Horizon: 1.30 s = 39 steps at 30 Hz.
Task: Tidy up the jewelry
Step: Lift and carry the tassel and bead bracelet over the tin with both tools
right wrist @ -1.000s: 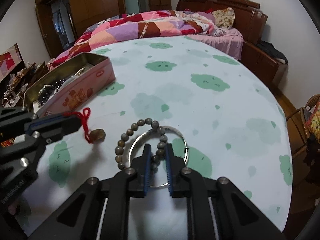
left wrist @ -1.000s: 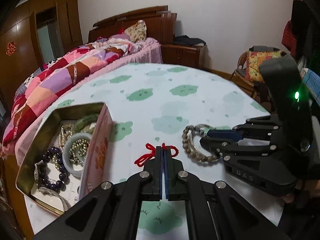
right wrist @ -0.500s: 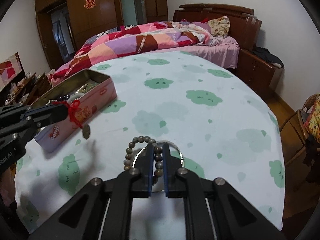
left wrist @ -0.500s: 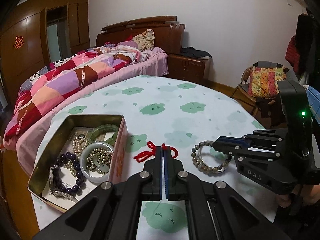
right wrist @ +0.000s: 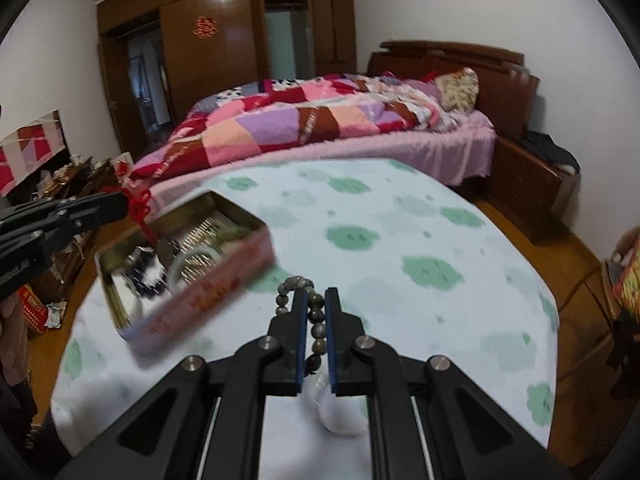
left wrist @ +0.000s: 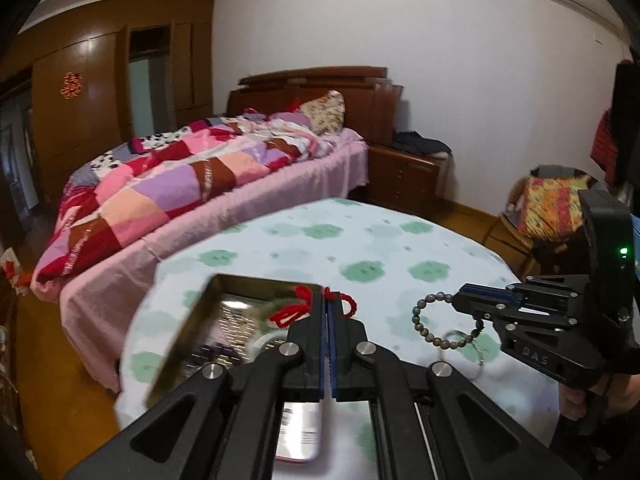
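Note:
My left gripper (left wrist: 328,300) is shut on a red knotted cord (left wrist: 294,312); in the right wrist view its small brown pendant (right wrist: 162,247) hangs from the left gripper (right wrist: 122,202) above the open tin box (right wrist: 224,284). The tin (left wrist: 188,316) holds several bracelets and bead strings, blurred. My right gripper (right wrist: 316,300) is shut on a grey-brown bead bracelet (right wrist: 294,282), lifted off the table. In the left wrist view the bracelet (left wrist: 420,324) dangles from the right gripper (left wrist: 459,299), with a thin silver bangle (left wrist: 478,354) hanging by it.
The round table (right wrist: 420,240) has a white cloth with green cloud prints. A bed with a patchwork quilt (right wrist: 304,124) stands just behind it. A chair with a patterned cushion (left wrist: 552,208) is at the right. A flat white labelled thing (left wrist: 300,432) lies under my left gripper.
Both grippers have risen. The left carried the red cord and pendant from the cloth to above the tin. The right closed on the bead bracelet and lifted it off the table.

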### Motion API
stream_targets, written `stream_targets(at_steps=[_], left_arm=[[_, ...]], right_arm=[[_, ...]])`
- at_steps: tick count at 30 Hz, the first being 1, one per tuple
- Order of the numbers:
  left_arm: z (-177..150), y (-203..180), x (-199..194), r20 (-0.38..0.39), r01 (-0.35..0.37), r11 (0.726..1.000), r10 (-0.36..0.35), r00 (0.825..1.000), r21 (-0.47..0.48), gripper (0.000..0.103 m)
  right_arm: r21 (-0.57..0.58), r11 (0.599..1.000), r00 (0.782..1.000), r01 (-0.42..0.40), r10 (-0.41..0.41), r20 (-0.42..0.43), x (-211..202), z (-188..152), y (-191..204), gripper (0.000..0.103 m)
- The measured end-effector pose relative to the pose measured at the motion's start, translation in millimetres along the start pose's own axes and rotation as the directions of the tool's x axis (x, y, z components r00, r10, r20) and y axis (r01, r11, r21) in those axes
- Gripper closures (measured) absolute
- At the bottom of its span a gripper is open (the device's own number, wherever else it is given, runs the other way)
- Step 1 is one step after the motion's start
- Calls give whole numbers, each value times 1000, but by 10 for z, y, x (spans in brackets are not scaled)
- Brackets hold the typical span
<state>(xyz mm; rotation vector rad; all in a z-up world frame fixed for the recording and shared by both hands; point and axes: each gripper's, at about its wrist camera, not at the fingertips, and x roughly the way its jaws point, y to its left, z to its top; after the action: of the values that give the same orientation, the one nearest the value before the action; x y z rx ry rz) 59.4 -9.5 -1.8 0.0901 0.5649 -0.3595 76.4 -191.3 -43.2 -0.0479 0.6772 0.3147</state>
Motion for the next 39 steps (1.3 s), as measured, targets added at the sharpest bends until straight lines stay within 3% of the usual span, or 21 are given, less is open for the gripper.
stream_targets(at_steps=[9, 19, 33, 39], left_arm=[[81, 521, -45, -1, -109, 994, 109, 994, -9, 103], [-15, 942, -64, -15, -142, 987, 141, 990, -81, 103], [-285, 847, 245, -100, -110, 991, 103, 990, -73, 103], [-457, 683, 366, -126, -107, 994, 104, 987, -21, 103]], right_arm=[[-105, 992, 997, -64, 69, 42, 121, 368, 497, 93], [-160, 978, 990, -132, 138, 29, 266, 453, 870, 93], [-125, 969, 976, -215, 209, -57, 533, 282, 964, 93], [-95, 965, 966, -246, 236, -106, 668, 114, 953, 92]])
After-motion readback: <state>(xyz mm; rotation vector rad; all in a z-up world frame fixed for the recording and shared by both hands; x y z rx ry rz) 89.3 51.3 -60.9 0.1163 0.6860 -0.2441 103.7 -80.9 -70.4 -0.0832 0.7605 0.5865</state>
